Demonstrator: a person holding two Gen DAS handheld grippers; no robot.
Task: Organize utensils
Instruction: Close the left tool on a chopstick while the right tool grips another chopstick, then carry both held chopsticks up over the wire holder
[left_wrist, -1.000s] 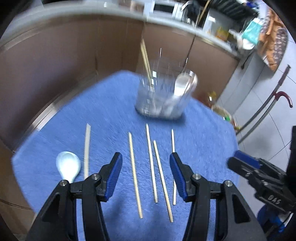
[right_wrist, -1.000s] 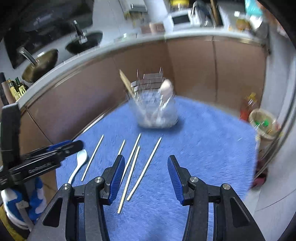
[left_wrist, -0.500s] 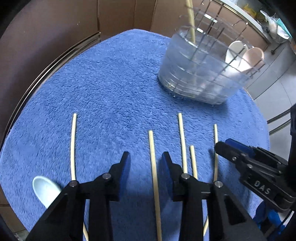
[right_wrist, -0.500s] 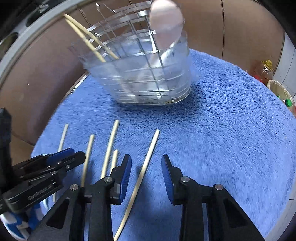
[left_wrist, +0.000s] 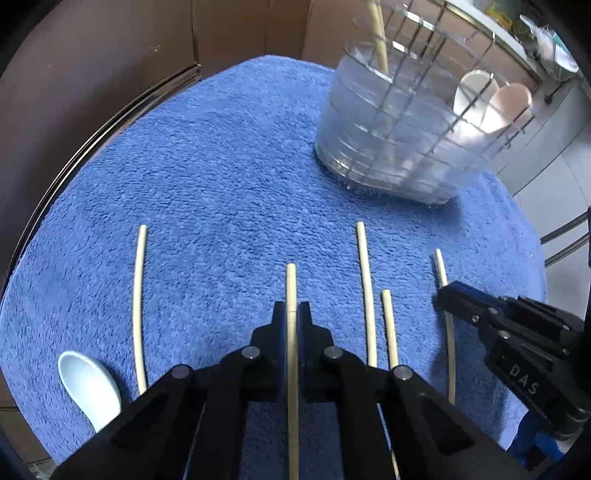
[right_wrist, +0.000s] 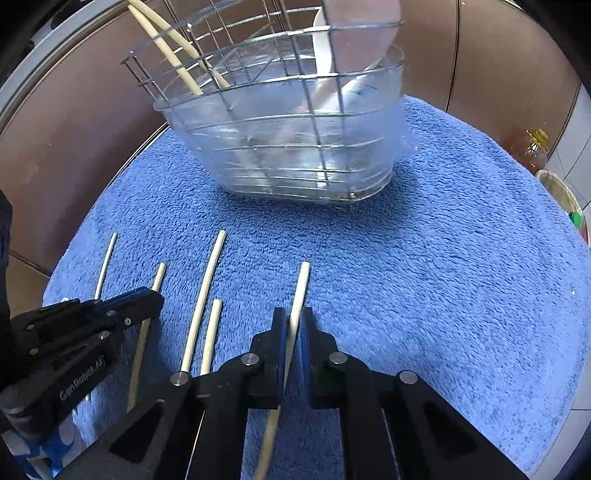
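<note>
Five chopsticks lie side by side on the blue towel (left_wrist: 229, 155), near of the wire utensil basket (right_wrist: 288, 147). The left claw (left_wrist: 291, 308) pinches the second chopstick from the left (left_wrist: 291, 288); the right claw (right_wrist: 291, 314) pinches the rightmost chopstick (right_wrist: 300, 288).

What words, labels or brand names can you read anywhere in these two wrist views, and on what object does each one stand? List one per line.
"DAS" – white letters on the black body of the right gripper, seen in the left wrist view.
"GenRobot.AI" – white letters on the black body of the left gripper, seen in the right wrist view.
Bottle beyond the blue towel: any label is too small and blurred to read.
</note>
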